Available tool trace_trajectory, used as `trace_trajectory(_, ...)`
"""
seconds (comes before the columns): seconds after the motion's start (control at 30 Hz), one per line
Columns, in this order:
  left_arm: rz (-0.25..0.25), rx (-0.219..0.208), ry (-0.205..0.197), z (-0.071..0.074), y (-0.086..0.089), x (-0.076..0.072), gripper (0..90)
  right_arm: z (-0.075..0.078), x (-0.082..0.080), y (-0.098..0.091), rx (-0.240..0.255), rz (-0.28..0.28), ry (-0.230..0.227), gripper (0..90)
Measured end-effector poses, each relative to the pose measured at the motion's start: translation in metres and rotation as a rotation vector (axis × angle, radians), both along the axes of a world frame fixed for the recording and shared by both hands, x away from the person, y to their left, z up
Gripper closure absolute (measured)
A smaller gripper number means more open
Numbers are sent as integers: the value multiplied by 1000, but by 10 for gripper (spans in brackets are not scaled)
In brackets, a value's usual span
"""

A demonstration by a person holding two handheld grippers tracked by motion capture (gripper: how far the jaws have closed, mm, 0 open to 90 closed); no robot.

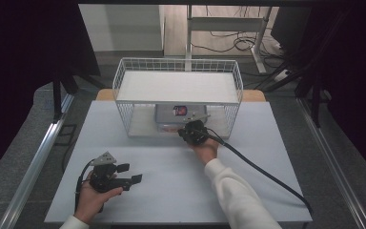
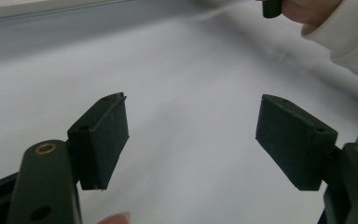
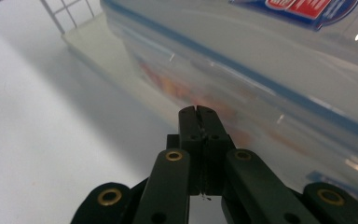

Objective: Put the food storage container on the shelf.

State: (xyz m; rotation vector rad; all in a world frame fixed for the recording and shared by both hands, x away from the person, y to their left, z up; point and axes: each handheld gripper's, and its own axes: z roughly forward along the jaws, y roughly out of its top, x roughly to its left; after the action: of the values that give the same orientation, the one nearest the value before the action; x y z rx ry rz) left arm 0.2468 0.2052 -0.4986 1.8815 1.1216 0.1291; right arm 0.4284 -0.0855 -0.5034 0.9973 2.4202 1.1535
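Now the right tool (image 1: 189, 130), jaws pressed together on nothing, has its tips against the front of the clear box (image 1: 178, 117) on the lower level of the wire rack (image 1: 178, 64). Well in front of the rack, the left tool (image 1: 131, 174) hangs open and empty over the counter (image 1: 171, 191).

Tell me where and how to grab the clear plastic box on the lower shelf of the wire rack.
Probably grip the plastic box by its near edge under the blue-trimmed lid, coming level from the rack's open front. The upper shelf covers it from above, and wire sides block the flanks. The right gripper is at that edge, but shut; it must open first.
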Motion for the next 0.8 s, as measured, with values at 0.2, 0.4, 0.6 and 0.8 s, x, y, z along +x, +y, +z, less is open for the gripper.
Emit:
trace_trajectory(0.2, 2, -4, 3, 0, 1, 4, 251, 10, -24, -7, -21, 61, -7, 886)
trace_trajectory(0.4, 9, 4, 1, 0, 1, 5, 251, 25, -46, -33, 6, 88, 4, 886)
trace_trajectory(0.6, 17, 14, -22, 5, 2, 5, 251, 42, -79, -71, 27, 89, -13, 886)
trace_trajectory(0.8, 8, 33, -30, 4, 3, 1, 251, 46, -119, -115, 48, 67, 1, 883)
